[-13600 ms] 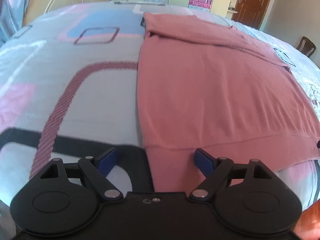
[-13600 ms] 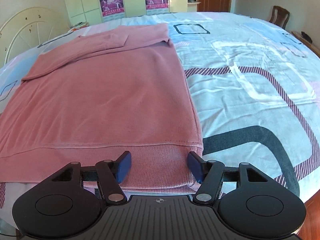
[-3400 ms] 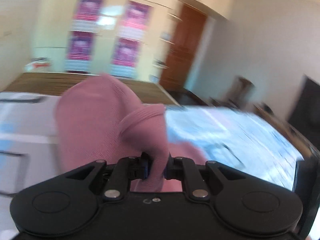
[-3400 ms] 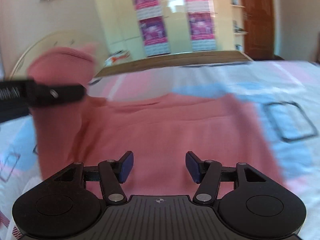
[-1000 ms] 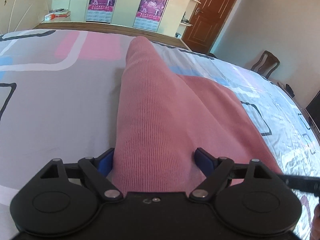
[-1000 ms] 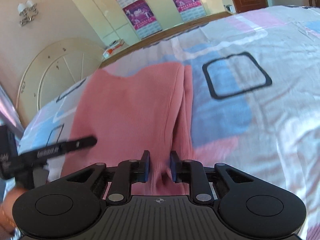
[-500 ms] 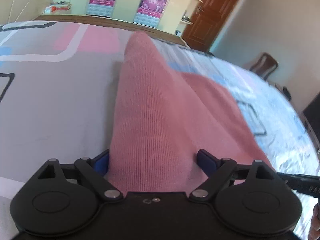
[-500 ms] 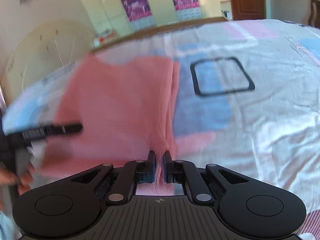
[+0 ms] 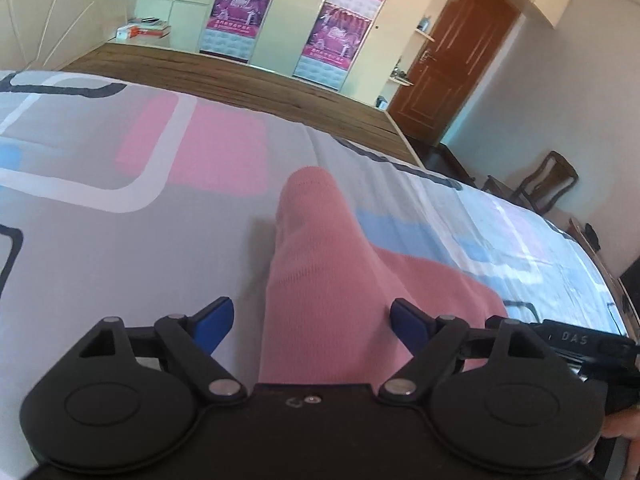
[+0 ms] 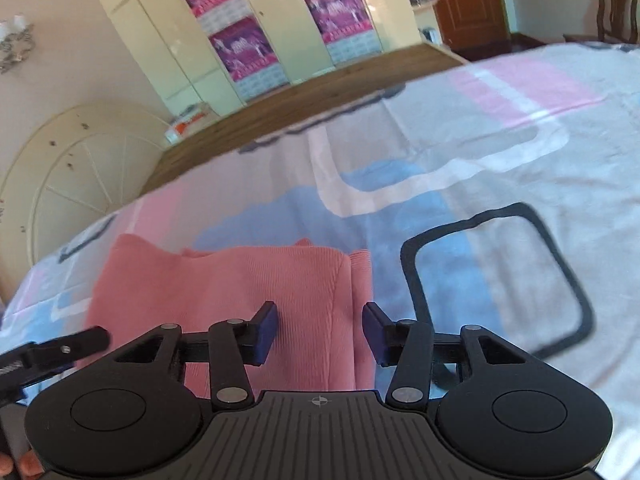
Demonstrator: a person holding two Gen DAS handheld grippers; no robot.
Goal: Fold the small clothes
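The pink knit sweater (image 9: 320,280) lies folded into a narrow band on the patterned bed sheet (image 9: 120,240). My left gripper (image 9: 312,318) stands wide open over the band's near end; the fabric runs between its blue pads (image 9: 216,316) without touching them. In the right wrist view the sweater (image 10: 240,280) shows its folded right edge between the pads of my right gripper (image 10: 320,334). Those jaws are opening and the pads (image 10: 266,332) stand clear of the cloth. Each gripper shows at the edge of the other's view: the right gripper (image 9: 580,340) and the left gripper (image 10: 52,350).
The bed sheet (image 10: 520,160) spreads wide on all sides of the sweater. Beyond the bed's far edge are a wooden floor strip (image 9: 240,76), a wardrobe with posters (image 9: 280,20), a brown door (image 9: 452,64) and a chair (image 9: 548,180). A rounded headboard (image 10: 80,168) stands at the left.
My right gripper has let go of the sweater's folded edge and its jaws have parted. Both grippers have drawn back, so more sheet shows beyond the sweater.
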